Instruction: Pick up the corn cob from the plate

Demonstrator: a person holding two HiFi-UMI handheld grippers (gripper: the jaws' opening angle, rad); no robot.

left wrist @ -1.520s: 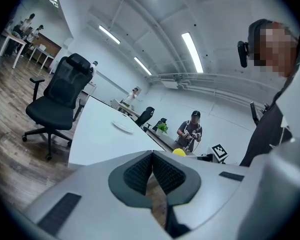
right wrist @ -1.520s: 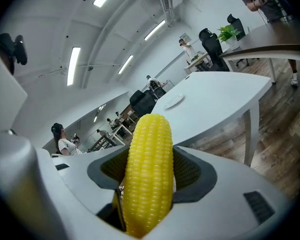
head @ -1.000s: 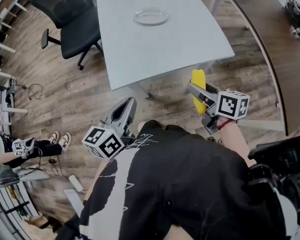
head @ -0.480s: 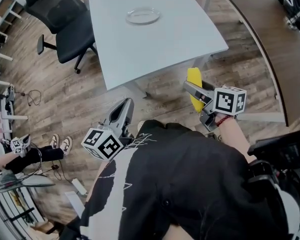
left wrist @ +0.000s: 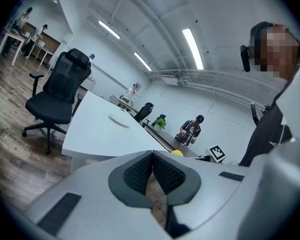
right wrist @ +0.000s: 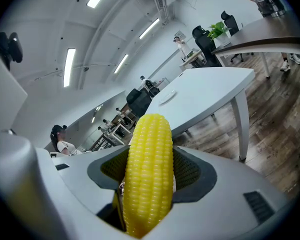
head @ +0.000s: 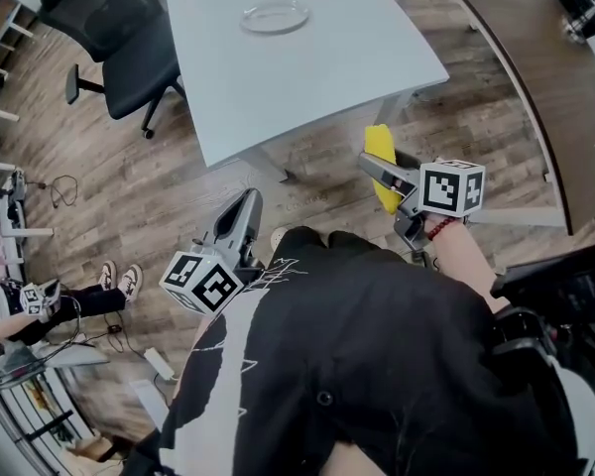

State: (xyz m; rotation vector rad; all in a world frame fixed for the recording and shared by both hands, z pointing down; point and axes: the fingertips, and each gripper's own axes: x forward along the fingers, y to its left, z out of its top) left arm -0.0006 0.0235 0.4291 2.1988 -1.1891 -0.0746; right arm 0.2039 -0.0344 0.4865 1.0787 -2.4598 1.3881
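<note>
R gripper (head: 375, 167), close by the person's torso: jaws clamped on the corn cob (right wrist: 149, 169), which stands upright betw. the pads, over the wood floor (head: 307, 181). L gripper (left wrist: 152, 170): jaws pressed together, nothing betw. them. Farther off, white bench (head: 307, 77) w/ a plate (head: 275, 16), prob. glass, near its far end.

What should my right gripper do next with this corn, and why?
Probably just hold the right gripper steady, jaws shut. The corn cob is already clamped between them, out over the floor, and the plate far up the table lies empty. The pick looks done, and opening now would likely drop the cob.
</note>
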